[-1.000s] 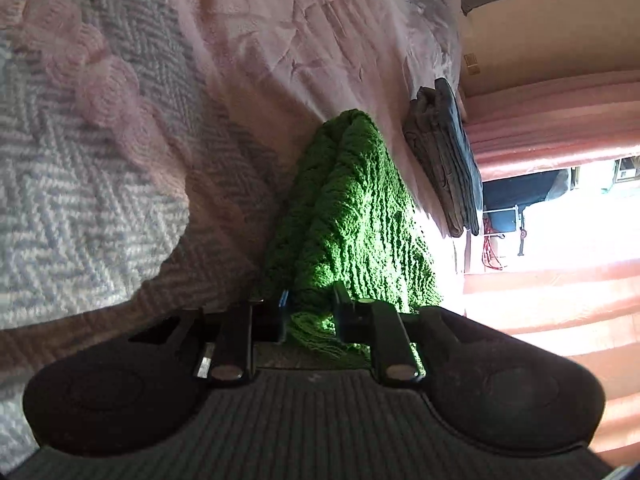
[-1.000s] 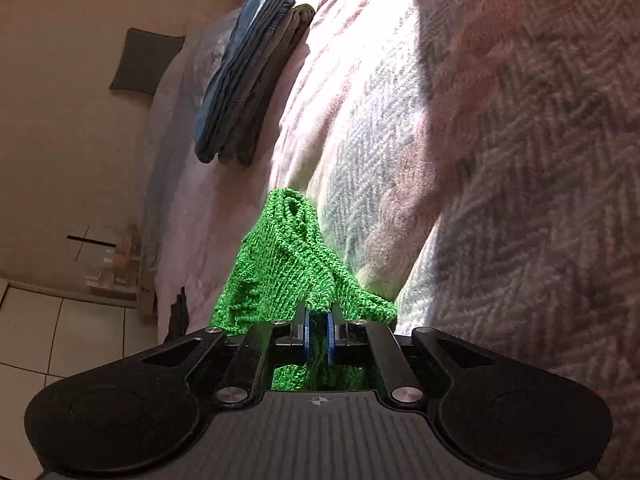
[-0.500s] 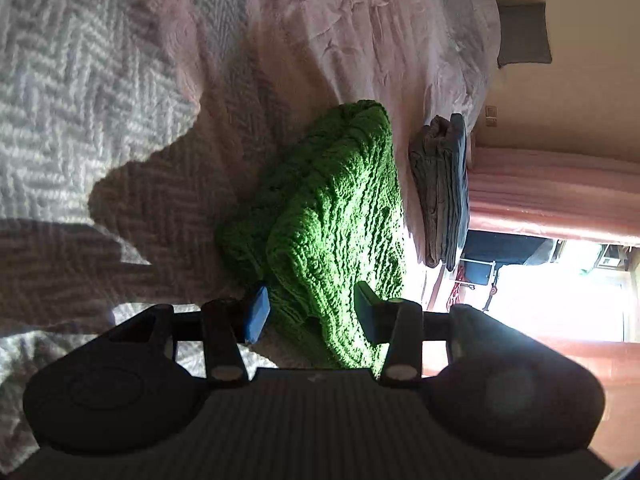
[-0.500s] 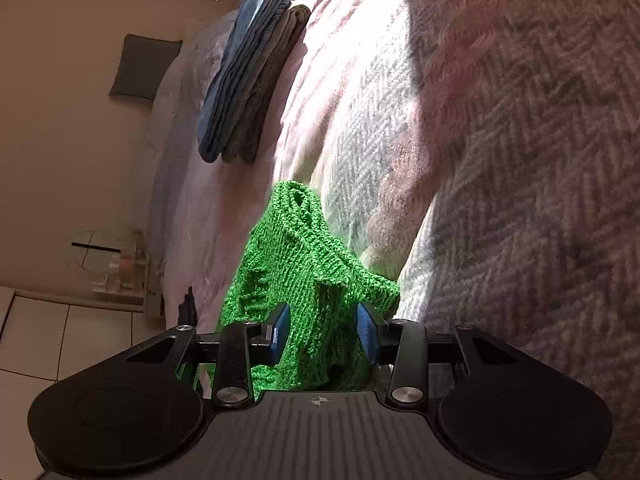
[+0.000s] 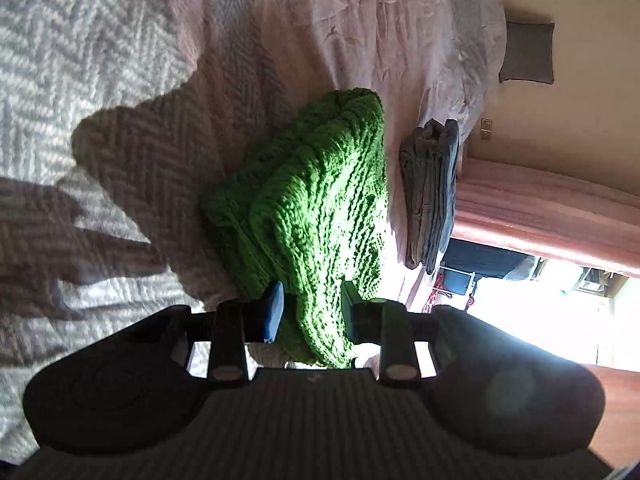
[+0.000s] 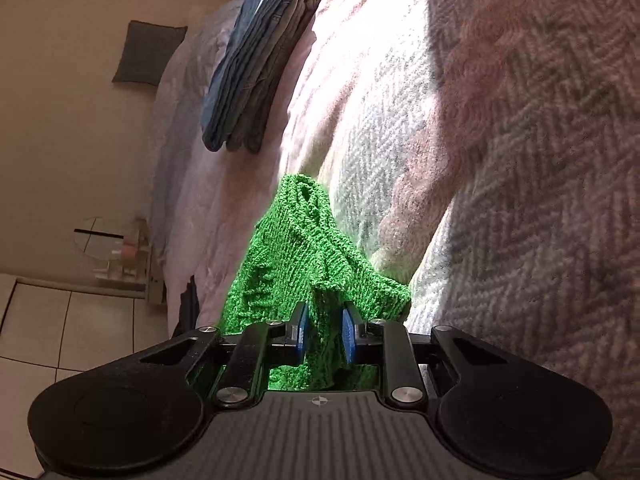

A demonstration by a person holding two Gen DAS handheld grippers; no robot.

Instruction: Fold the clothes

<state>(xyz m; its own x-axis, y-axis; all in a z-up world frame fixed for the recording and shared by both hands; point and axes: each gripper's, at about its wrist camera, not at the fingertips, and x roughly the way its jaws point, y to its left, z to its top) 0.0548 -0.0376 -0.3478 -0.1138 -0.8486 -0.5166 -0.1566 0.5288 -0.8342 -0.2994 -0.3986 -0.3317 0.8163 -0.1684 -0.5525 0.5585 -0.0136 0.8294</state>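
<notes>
On the herringbone blanket (image 5: 132,128) covering the bed, a green knitted sweater (image 5: 320,200) is seen lying folded, with its near edge reaching between the fingers of the left gripper (image 5: 310,314). Those jaws are held apart, straddling the knit without pressing it. From the right wrist camera, the sweater (image 6: 304,264) is shown bunched near the side of the bed, and the right gripper (image 6: 323,334) is likewise spread, a fold of knit sitting between its blue pads (image 6: 347,334); contact cannot be told. Beyond, a stack of folded clothes (image 6: 256,60) is seen resting on the pink sheet (image 5: 360,28).
</notes>
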